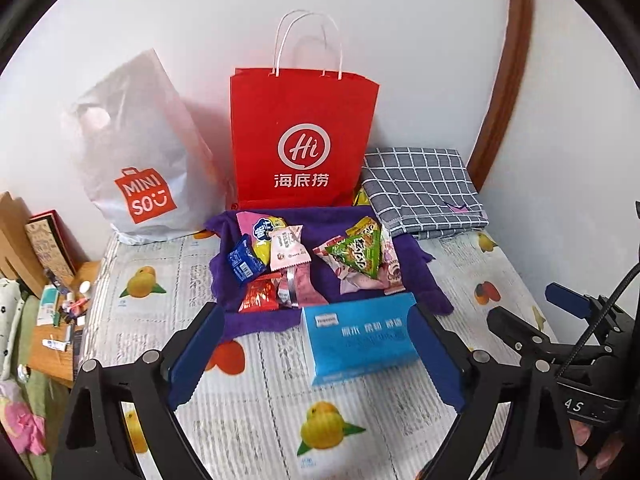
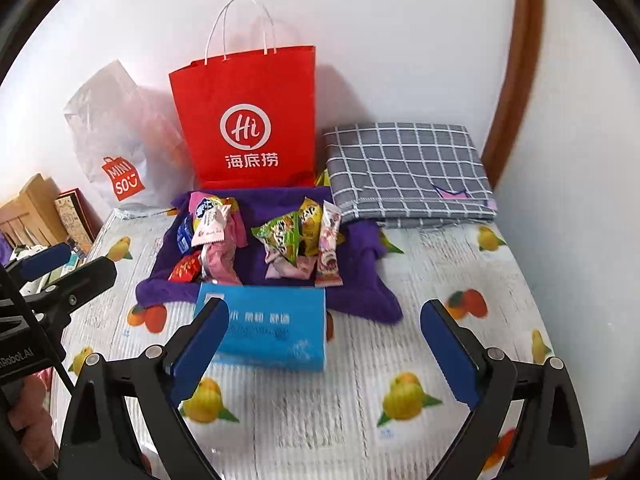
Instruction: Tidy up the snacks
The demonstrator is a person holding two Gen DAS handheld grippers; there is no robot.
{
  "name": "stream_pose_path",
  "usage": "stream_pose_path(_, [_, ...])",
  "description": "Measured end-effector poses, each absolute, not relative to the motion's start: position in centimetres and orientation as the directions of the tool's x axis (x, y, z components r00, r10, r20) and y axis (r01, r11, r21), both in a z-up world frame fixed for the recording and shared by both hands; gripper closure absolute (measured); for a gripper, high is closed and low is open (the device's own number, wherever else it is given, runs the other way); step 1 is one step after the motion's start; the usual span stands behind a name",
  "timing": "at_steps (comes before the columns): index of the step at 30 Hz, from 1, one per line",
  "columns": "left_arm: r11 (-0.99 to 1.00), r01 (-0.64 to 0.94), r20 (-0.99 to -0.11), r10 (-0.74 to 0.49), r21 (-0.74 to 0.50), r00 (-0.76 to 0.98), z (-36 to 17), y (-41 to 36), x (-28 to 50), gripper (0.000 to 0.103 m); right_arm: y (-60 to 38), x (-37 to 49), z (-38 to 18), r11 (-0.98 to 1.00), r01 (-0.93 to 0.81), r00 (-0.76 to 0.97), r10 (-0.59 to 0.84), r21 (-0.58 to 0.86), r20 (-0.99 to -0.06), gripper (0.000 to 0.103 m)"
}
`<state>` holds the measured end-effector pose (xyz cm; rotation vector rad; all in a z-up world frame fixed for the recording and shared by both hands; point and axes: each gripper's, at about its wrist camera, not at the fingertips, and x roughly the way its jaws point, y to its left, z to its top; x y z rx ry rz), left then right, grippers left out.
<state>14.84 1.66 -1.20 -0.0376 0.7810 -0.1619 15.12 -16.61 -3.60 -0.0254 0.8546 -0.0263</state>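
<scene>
I judge the sorting nearly done: the snacks (image 1: 304,264) lie in two piles on the purple towel (image 1: 416,284) before the red bag (image 1: 304,136), and my left hand-held gripper (image 1: 316,356) and right hand-held gripper (image 2: 324,352) both gape empty.

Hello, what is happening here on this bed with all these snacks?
A person holds two grippers above a fruit-print sheet. The left gripper and right gripper are both open and hold nothing. Snack packets lie in two loose piles on a purple towel, with a blue box in front. A red paper bag and a white plastic bag stand behind.
</scene>
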Motion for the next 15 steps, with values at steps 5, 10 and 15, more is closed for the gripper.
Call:
stream_pose_path(5, [0.987,0.137,-0.681,-0.161,-0.089,0.715,-1.0,1.0,11.8,0.009,-17.6,11.7,-3.1,0.999,0.031,0.676,-0.037,-0.022,-0.736,0.007])
stream_pose_path(10, [0.99,0.13,-0.665,-0.137,-0.06,0.734,-1.1,0.1,8.8,0.009,-18.0,7.7,-2.7,0.998,0.031,0.71,-0.054,-0.047,-0.702,0.007])
stream_pose_path(15, [0.987,0.144,-0.651,-0.152,-0.065,0.744,-1.1,-0.7,6.4,0.009,-18.5,4.6,-2.5,0.999,0.033,0.725,-0.041,-0.025,-0.687,0.007])
